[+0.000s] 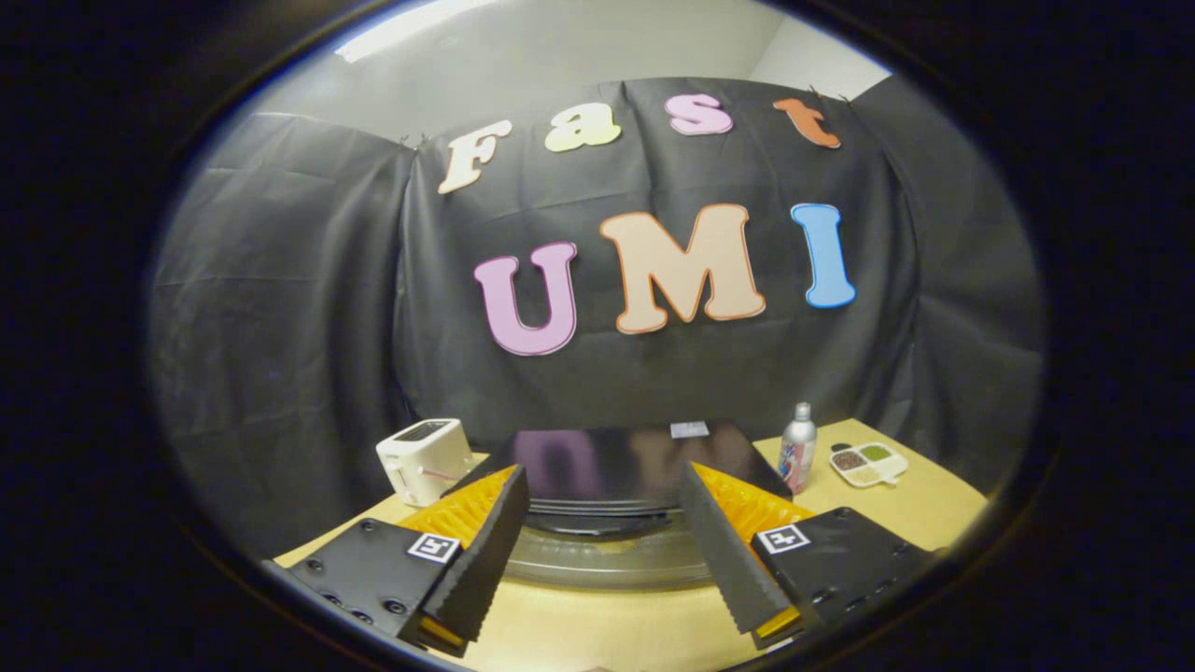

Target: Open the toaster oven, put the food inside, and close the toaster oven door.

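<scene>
The claw (605, 546) hangs spread and holds nothing just above the toaster oven (616, 467), whose dark glossy top sits between its fingers on the desk (607, 625), while the door and the food cannot be made out, so the stage cannot be judged.

Black cloth backdrop (308, 308) hangs wrinkled behind a light wood table (934, 509), draped in panels across the back and both sides. Above the cloth, plain pale wall (560, 56). Bright ceiling light strip (411, 28) up top, white corner further over.
</scene>
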A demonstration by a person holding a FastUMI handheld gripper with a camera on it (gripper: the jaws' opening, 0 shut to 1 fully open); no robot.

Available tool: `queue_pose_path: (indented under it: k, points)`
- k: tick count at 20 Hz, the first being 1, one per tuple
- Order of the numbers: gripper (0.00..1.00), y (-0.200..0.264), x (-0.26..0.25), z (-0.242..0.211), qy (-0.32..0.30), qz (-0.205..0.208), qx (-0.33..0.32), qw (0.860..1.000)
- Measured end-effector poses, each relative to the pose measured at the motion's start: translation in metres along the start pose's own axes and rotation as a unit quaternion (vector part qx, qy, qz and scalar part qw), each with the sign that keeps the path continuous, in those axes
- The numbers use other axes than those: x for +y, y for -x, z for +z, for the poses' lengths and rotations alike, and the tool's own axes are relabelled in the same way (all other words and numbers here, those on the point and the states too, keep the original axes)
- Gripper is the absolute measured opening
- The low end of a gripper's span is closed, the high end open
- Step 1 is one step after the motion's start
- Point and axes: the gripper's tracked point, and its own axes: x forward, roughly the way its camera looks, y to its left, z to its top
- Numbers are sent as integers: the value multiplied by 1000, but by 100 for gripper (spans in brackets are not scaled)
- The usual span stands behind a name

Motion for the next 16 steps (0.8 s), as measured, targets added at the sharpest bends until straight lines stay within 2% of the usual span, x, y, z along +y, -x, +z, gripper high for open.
queue_pose_path:
  k: [9, 16]
  points:
    - [99, 13, -24, 89, 43, -42, -47, 997]
    - [99, 21, -34, 99, 40, -52, -44, 997]
